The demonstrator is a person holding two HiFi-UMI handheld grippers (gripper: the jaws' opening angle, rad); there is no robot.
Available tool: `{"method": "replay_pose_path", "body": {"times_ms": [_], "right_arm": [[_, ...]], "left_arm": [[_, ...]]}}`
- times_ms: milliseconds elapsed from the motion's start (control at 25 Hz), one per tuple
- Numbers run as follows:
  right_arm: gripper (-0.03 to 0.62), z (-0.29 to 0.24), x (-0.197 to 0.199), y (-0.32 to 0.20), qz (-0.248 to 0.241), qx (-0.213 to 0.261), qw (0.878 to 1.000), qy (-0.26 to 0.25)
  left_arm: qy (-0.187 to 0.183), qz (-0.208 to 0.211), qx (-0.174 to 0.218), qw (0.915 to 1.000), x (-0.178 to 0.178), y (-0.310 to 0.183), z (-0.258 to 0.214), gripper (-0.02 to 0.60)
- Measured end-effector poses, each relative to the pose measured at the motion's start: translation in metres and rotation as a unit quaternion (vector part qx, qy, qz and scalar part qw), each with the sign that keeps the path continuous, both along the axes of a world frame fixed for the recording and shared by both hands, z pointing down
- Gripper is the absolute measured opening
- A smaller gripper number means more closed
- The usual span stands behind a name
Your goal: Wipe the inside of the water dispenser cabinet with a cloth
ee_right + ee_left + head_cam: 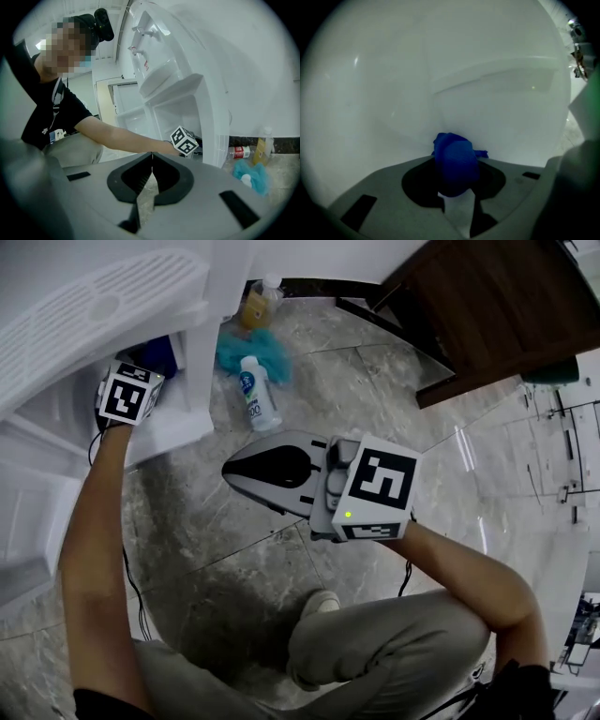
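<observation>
My left gripper [455, 165] is shut on a bunched blue cloth [453, 159], which rests against the white inner wall of the water dispenser cabinet [440, 70]. In the head view the left gripper's marker cube [127, 395] sits inside the open cabinet [178, 423] at the upper left. A bit of blue cloth [161, 356] shows beyond it, and the jaws themselves are hidden. My right gripper [234, 469] hangs over the marble floor outside the cabinet. It is shut and empty, its jaws meeting in a thin line [152, 157].
On the floor beside the cabinet lie a white bottle [255, 396], a teal rag [255, 351] and a yellow bottle [255, 304]. The open cabinet door [213, 117] stands between the cabinet and them. A dark wooden cupboard [487, 306] is at the upper right. My knee [394, 634] is below.
</observation>
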State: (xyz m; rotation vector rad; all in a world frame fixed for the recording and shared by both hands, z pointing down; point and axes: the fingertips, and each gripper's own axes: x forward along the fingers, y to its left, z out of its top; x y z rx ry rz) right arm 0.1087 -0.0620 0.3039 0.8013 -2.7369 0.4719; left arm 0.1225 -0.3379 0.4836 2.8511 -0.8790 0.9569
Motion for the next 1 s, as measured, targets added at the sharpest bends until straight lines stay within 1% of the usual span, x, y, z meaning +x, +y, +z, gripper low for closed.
{"method": "replay_pose_path", "body": {"times_ms": [40,80,160,200,240,280,360,440,480,520,560,600,680,800,920,1000], "right_arm": [[-0.002,-0.004,-0.004,0.000,-0.005,0.005,1.000,0.002],[-0.002,-0.008,-0.008,0.000,-0.012,0.009,1.000,0.005],[-0.002,-0.016,-0.020,-0.002,-0.025,0.015,1.000,0.007],[-0.002,-0.020,-0.026,-0.005,-0.028,0.019,0.999,0.002],[-0.002,-0.025,-0.031,-0.009,-0.031,0.029,0.999,-0.003],[-0.002,-0.029,-0.035,-0.015,-0.033,0.042,0.999,-0.008],[-0.002,-0.038,-0.042,-0.025,-0.037,0.065,0.997,-0.015],[-0.002,-0.045,-0.047,-0.029,-0.040,0.077,0.996,-0.018],[-0.002,-0.045,-0.049,-0.029,-0.043,0.080,0.996,-0.014],[-0.002,-0.044,-0.050,-0.028,-0.045,0.080,0.996,-0.008],[-0.002,-0.040,-0.050,-0.027,-0.047,0.079,0.996,-0.001],[-0.002,-0.037,-0.051,-0.026,-0.049,0.077,0.996,0.005],[-0.002,-0.035,-0.050,-0.024,-0.050,0.075,0.996,0.008],[-0.002,-0.036,-0.044,-0.020,-0.048,0.075,0.996,0.010],[-0.002,-0.037,-0.035,-0.022,-0.036,0.073,0.997,0.006],[-0.002,-0.037,-0.032,-0.024,-0.031,0.072,0.997,0.005]], "left_arm": [[0.007,-0.019,-0.002,0.9998,0.000,0.003,-0.003,0.133],[0.025,-0.042,-0.007,0.9988,-0.001,0.007,-0.009,0.133],[0.081,-0.083,-0.005,0.9932,-0.004,0.012,-0.031,0.133],[0.120,-0.099,0.002,0.9879,-0.007,0.013,-0.048,0.133],[0.163,-0.114,0.012,0.9799,-0.010,0.014,-0.066,0.133],[0.205,-0.132,0.024,0.9695,-0.015,0.014,-0.084,0.133],[0.270,-0.161,0.053,0.9480,-0.023,0.016,-0.116,0.133],[0.326,-0.158,0.090,0.9279,-0.026,0.024,-0.148,0.133],[0.349,-0.149,0.109,0.9186,-0.025,0.027,-0.165,0.133],[0.365,-0.140,0.128,0.9112,-0.022,0.030,-0.182,0.133],[0.374,-0.132,0.146,0.9062,-0.019,0.031,-0.198,0.133],[0.377,-0.128,0.160,0.9034,-0.018,0.032,-0.211,0.133],[0.377,-0.129,0.173,0.9008,-0.019,0.030,-0.226,0.133],[0.383,-0.143,0.173,0.8960,-0.020,0.028,-0.230,0.133],[0.402,-0.158,0.168,0.8862,-0.019,0.029,-0.230,0.132],[0.406,-0.158,0.170,0.8841,-0.020,0.027,-0.230,0.132]]}}
